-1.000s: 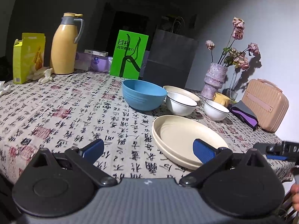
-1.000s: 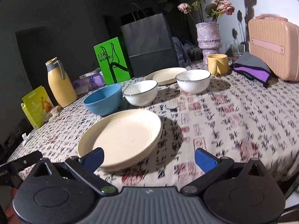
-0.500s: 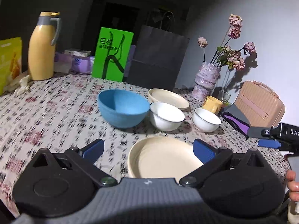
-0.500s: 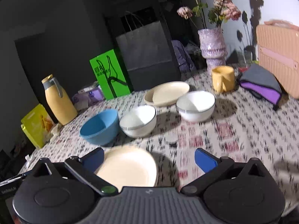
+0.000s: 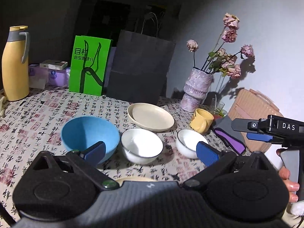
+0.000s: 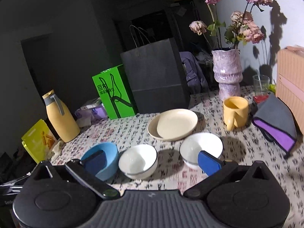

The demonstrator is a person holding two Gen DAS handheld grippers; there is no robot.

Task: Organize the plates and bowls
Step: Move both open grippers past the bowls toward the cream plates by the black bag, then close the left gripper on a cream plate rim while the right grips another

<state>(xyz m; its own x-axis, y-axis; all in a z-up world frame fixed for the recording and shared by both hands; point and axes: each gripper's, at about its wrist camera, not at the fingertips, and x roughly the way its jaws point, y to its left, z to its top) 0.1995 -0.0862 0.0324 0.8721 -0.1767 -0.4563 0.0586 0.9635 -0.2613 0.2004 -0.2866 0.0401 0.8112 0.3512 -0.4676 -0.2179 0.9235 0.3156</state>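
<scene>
Both grippers, left (image 5: pixel 150 151) and right (image 6: pixel 151 160), spread wide, empty, above worktop (image 5: pixel 38 117). Blue bowl (image 5: pixel 89 134) at 9 o'clock of white bowl (image 5: pixel 141 145); plate (image 5: pixel 151 116) at 12.

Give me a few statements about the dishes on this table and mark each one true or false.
1. Both white bowls are stacked inside the blue bowl. False: they stand apart on the tablecloth, beside it.
2. The cream plate lies behind the white bowls. True.
3. The left gripper grips a bowl. False: it is open and holds nothing.
4. The yellow mug stands near the purple vase. True.
5. The right gripper is open. True.
</scene>
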